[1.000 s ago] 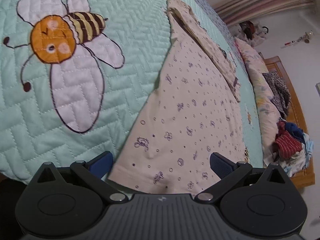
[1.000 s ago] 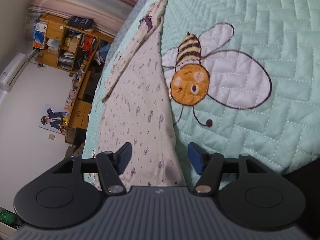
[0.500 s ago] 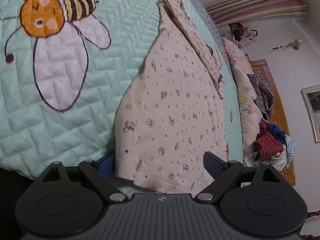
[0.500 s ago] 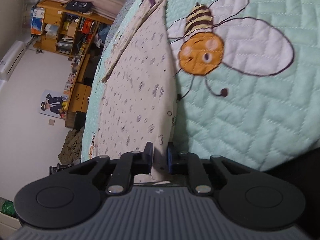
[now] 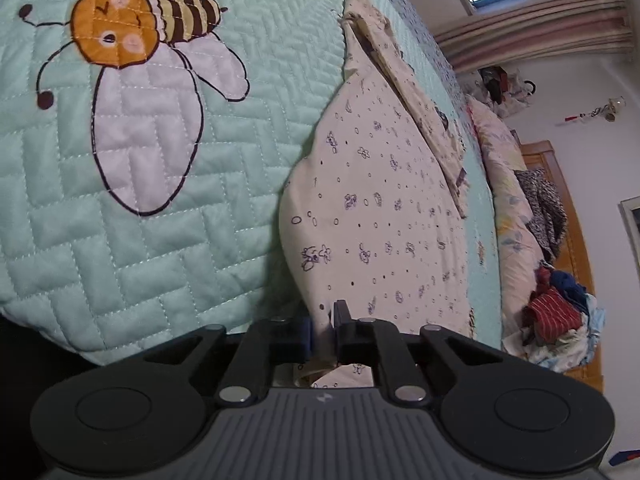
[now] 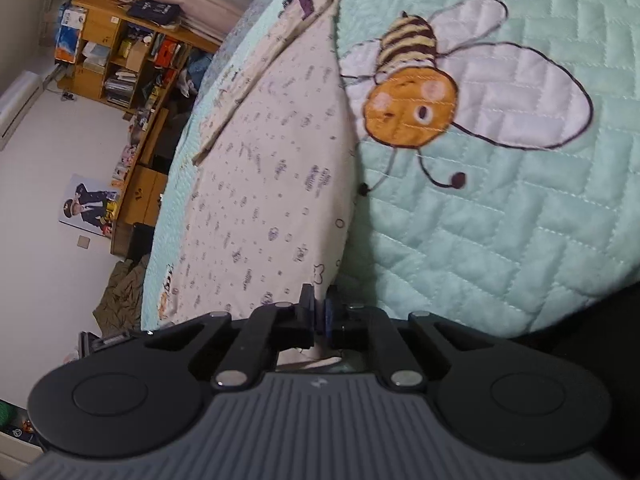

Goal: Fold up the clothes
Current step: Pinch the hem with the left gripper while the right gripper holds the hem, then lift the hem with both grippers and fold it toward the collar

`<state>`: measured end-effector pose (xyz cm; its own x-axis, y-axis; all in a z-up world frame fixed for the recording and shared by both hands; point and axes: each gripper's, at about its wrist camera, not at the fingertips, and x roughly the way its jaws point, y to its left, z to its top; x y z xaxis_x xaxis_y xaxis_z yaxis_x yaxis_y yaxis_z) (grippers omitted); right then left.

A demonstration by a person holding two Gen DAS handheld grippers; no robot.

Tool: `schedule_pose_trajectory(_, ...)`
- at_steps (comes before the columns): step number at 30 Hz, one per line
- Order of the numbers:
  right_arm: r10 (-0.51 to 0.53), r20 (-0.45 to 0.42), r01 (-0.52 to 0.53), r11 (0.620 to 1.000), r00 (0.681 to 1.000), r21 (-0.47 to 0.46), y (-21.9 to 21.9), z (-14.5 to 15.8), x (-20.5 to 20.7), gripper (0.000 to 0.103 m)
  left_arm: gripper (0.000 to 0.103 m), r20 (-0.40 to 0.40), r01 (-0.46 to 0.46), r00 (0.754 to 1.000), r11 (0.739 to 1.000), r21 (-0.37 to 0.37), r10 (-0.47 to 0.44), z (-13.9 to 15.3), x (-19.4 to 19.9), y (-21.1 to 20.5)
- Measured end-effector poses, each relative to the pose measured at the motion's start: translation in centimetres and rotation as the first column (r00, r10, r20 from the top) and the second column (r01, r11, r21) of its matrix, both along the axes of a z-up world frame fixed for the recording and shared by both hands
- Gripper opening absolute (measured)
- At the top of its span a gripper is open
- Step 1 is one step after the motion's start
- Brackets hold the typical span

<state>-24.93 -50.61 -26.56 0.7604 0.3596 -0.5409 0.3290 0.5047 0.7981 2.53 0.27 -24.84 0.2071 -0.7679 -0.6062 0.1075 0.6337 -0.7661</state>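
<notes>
A cream garment with small purple prints (image 5: 384, 216) lies on a mint quilted bedspread (image 5: 160, 240), a sleeve folded across its far part. My left gripper (image 5: 322, 326) is shut on the garment's near left corner, and the cloth rises off the bed there. In the right wrist view the same garment (image 6: 272, 184) stretches away, and my right gripper (image 6: 319, 314) is shut on its near right corner at the hem. Both near corners are lifted.
Bee appliqués sit on the bedspread beside the garment on both sides (image 5: 132, 40) (image 6: 416, 108). Pillows and a pile of clothes (image 5: 556, 320) lie at the bed's far right. A wooden shelf (image 6: 120, 56) stands beyond the bed.
My left gripper closed on the garment's corner; it was open half a second ago. My right gripper closed earlier and stays shut. Both corners have lifted off the bed.
</notes>
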Motion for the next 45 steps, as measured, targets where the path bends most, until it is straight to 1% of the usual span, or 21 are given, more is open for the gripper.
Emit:
schedule_pose_trajectory(3, -0.019, 0.031, 0.019, 1.0, 0.999, 0.006, 0.1, 0.6, -0.2, 0.005, 0.008, 0.022, -0.02, 1.0, 1.0, -0.017, 0.021, 0.9, 0.0, 0.1)
schedule_pose_trajectory(7, -0.054, 0.095, 0.051, 0.998, 0.994, 0.035, -0.1, 2.1, -0.1, 0.005, 0.008, 0.055, -0.045, 0.997, 0.998, -0.042, 0.048, 2.3, 0.1, 0.3)
schedule_pose_trajectory(10, -0.082, 0.141, 0.073, 0.995, 0.987, 0.067, -0.5, 3.6, 0.9, 0.005, 0.008, 0.09, -0.054, 0.994, 0.996, -0.067, 0.06, 4.0, 0.9, -0.1)
schedule_pose_trajectory(14, -0.108, 0.192, 0.086, 0.989, 0.975, 0.116, -1.2, 5.1, 2.7, 0.005, 0.008, 0.11, -0.056, 0.992, 0.996, -0.073, 0.064, 5.1, 2.4, -1.1)
schedule_pose_trajectory(17, -0.12, 0.202, 0.095, 0.987, 0.972, 0.13, -1.6, 5.8, 4.0, 0.005, 0.008, 0.121, -0.059, 0.99, 0.995, -0.079, 0.068, 5.7, 3.4, -1.9)
schedule_pose_trajectory(19, -0.129, 0.203, 0.102, 0.986, 0.971, 0.135, -1.7, 6.1, 4.8, 0.005, 0.008, 0.128, -0.058, 0.989, 0.994, -0.09, 0.07, 6.2, 3.3, -1.8)
schedule_pose_trajectory(23, -0.144, 0.218, 0.115, 0.984, 0.965, 0.138, -2.6, 6.8, 6.8, 0.005, 0.008, 0.156, -0.072, 0.984, 0.993, -0.098, 0.087, 7.7, 5.5, -2.7)
schedule_pose_trajectory(26, -0.153, 0.237, 0.122, 0.983, 0.959, 0.138, -3.6, 7.7, 9.1, 0.005, 0.008, 0.178, -0.083, 0.979, 0.991, -0.102, 0.1, 8.9, 7.2, -3.4)
schedule_pose_trajectory(28, -0.155, 0.25, 0.124, 0.983, 0.956, 0.133, -4.3, 8.4, 11.0, 0.005, 0.008, 0.193, -0.093, 0.975, 0.99, -0.108, 0.112, 9.5, 8.8, -3.8)
schedule_pose_trajectory(32, -0.16, 0.264, 0.132, 0.984, 0.951, 0.12, -6.2, 9.6, 15.4, 0.005, 0.008, 0.208, -0.114, 0.969, 0.988, -0.108, 0.135, 11.0, 13.3, -5.8)
schedule_pose_trajectory(36, -0.204, 0.25, 0.169, 0.973, 0.946, 0.155, -8.9, 9.7, 20.5, 0.005, 0.008, 0.214, -0.116, 0.968, 0.99, -0.075, 0.13, 11.7, 18.4, -8.8)
schedule_pose_trajectory(40, -0.24, 0.239, 0.2, 0.963, 0.941, 0.179, -11.2, 9.2, 25.1, 0.005, 0.008, 0.21, -0.108, 0.971, 0.993, -0.048, 0.116, 11.7, 23.7, -12.0)
schedule_pose_trajectory(45, -0.297, 0.205, 0.246, 0.939, 0.933, 0.241, -14.9, 7.1, 30.6, 0.005, 0.008, 0.197, -0.109, 0.975, 0.994, 0.009, 0.105, 10.4, 30.6, -16.4)
